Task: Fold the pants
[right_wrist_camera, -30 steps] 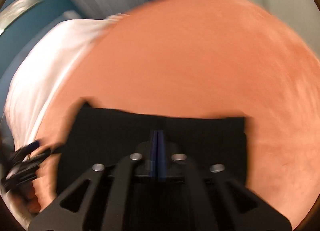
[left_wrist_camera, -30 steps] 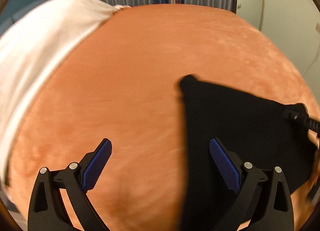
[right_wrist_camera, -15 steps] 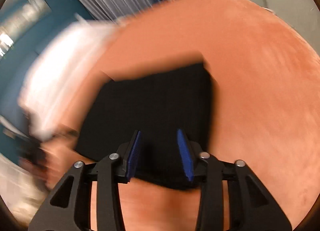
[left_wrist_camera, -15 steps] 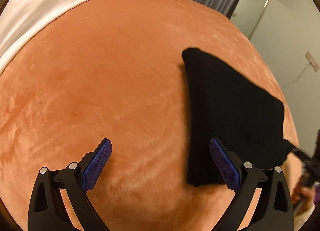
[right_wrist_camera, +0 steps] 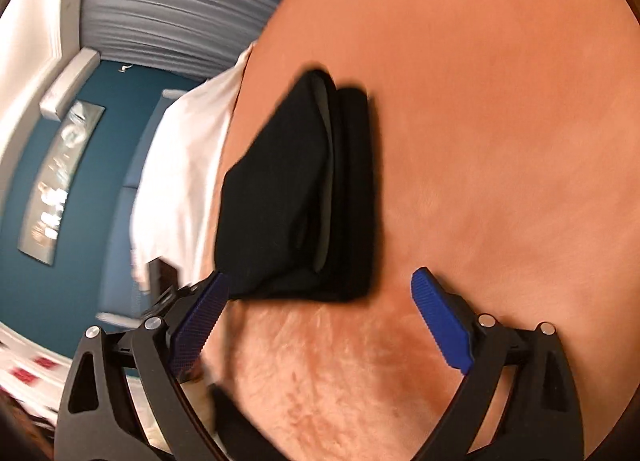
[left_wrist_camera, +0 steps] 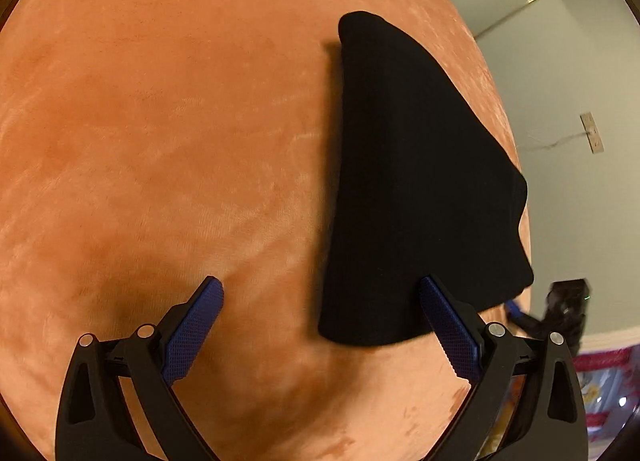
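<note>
The black pants (left_wrist_camera: pixel 416 189) lie folded into a compact stack on the orange plush bedspread (left_wrist_camera: pixel 168 133). In the right wrist view the pants (right_wrist_camera: pixel 296 197) show several stacked layers at their near edge. My left gripper (left_wrist_camera: pixel 320 325) is open and empty, above the bedspread, with the pants' near corner in front of its right finger. My right gripper (right_wrist_camera: pixel 320 317) is open and empty, just short of the pants' near edge. The other gripper (left_wrist_camera: pixel 560 313) shows dark at the right edge of the left wrist view.
White bedding (right_wrist_camera: pixel 188 165) lies beyond the bedspread's edge. A teal wall (right_wrist_camera: pixel 68 245) with a framed picture and grey curtains (right_wrist_camera: pixel 180 17) stand behind. A pale wall (left_wrist_camera: pixel 568 133) with a socket is right of the bed.
My right gripper opened, let go of the pants and drew back. The pants now lie flat and folded. My left gripper stayed open and rose, tilting down over the bed.
</note>
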Demonstrator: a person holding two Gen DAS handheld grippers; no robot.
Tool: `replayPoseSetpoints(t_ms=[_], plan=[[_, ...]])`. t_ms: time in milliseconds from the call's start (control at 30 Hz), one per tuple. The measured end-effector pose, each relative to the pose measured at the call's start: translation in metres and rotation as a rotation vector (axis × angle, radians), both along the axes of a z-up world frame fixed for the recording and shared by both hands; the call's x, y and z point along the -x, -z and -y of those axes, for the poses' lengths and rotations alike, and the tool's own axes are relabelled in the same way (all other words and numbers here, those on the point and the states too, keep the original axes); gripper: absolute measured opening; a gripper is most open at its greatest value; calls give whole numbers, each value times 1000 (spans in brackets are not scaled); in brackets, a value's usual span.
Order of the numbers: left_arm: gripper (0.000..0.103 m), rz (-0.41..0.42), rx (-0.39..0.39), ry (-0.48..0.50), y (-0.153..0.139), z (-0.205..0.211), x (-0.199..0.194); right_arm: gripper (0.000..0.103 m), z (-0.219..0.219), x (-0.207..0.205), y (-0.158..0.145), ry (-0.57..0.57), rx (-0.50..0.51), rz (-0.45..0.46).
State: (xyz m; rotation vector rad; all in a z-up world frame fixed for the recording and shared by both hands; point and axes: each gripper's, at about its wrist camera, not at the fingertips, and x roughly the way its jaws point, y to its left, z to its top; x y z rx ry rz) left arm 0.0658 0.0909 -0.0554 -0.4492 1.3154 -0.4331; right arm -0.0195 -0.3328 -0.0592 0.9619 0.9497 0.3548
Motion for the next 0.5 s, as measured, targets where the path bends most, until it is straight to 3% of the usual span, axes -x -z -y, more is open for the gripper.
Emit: replayPoseSetpoints(t_ms=[67, 133, 233, 333, 400, 500], plan=[[98, -16, 25, 39, 0, 10, -8, 92, -8, -8, -3, -31, -8, 22], [98, -56, 47, 74, 6, 27, -19, 92, -16, -16, -6, -77, -80, 38], [97, -51, 11, 104, 6, 50, -31, 95, -30, -37, -6, -108, -56, 23], [97, -35, 80, 160, 4, 76, -38, 98, -41, -56, -7, -137, -46, 23], [97, -14, 1, 131, 7, 94, -40, 98, -44, -60, -5, -145, -29, 25], [97, 26, -46, 114, 6, 107, -43, 98, -49, -57, -5, -162, 17, 41]])
